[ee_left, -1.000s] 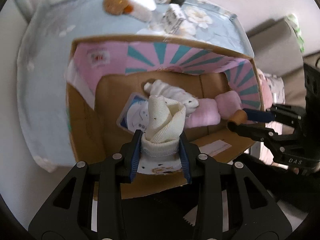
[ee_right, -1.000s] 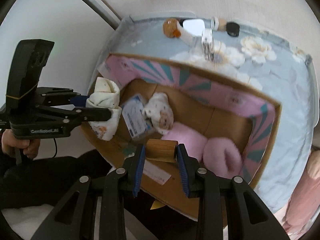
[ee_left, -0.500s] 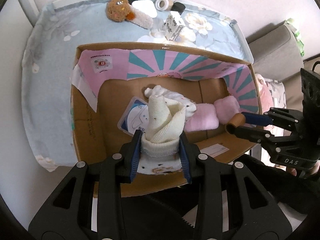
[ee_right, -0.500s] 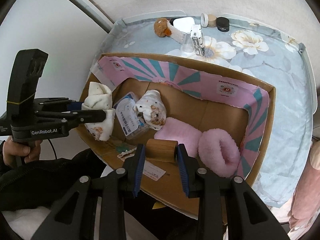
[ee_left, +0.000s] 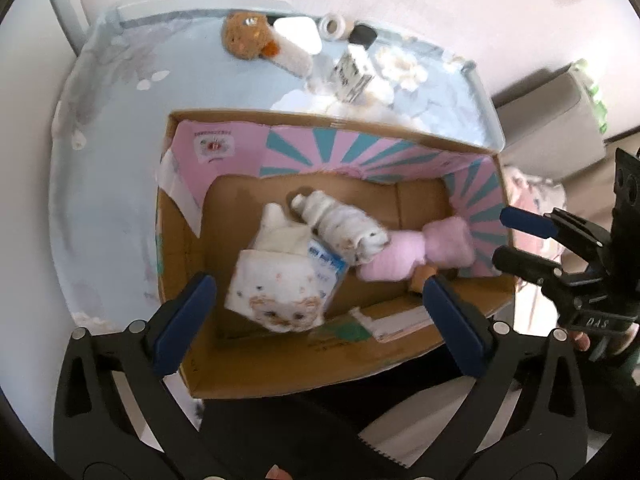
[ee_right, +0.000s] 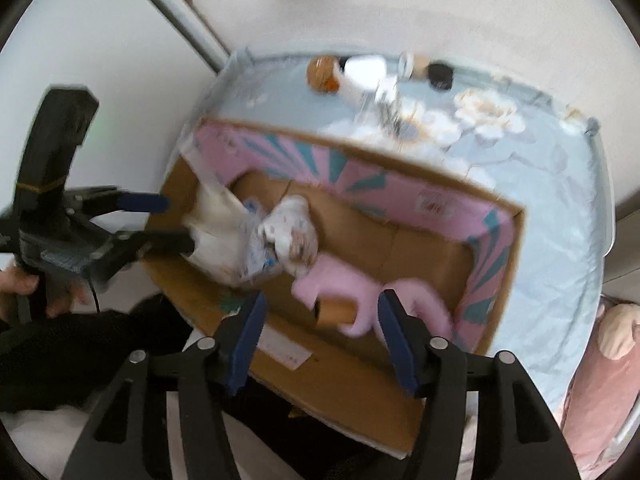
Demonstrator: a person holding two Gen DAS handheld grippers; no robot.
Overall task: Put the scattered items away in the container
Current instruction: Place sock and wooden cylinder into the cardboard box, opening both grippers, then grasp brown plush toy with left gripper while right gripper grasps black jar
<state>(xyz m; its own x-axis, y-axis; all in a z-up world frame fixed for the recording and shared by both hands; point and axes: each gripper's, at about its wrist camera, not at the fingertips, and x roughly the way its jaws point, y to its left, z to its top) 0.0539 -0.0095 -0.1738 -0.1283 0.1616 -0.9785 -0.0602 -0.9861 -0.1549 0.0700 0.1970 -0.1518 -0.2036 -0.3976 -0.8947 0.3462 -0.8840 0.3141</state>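
Both claws hang over the near rim of the cardboard box (ee_left: 176, 240), and both are released: the left gripper (ee_left: 316, 300) has its jaws spread wide with nothing between them, and the right gripper (ee_right: 320, 316) likewise. The white cloth bundle (ee_left: 276, 292) lies inside the box just ahead of the left claw, resting partly on a blue-and-white packet (ee_left: 326, 264). The wooden cylinder (ee_right: 336, 309) sits between the right claw's spread fingers but apart from them, against the pink plush (ee_right: 336, 284) on the box floor; whether it has settled is hard to say, as that view is blurred. A rolled white sock (ee_left: 344, 220) lies beyond the bundle. Items not yet tidied remain well ahead of both claws, past the far wall of the box: a brown plush toy (ee_left: 244, 36), a small white carton (ee_left: 354, 76), a white roll (ee_left: 332, 28), a black cap (ee_left: 364, 34). Risks, as I judge them: the cylinder could roll off the soft plush toward a corner; a low reach forward could clip the tall far flap and shove or tip the box; the two claws work close and could knock together; the upright carton looks easy to topple with a side approach.
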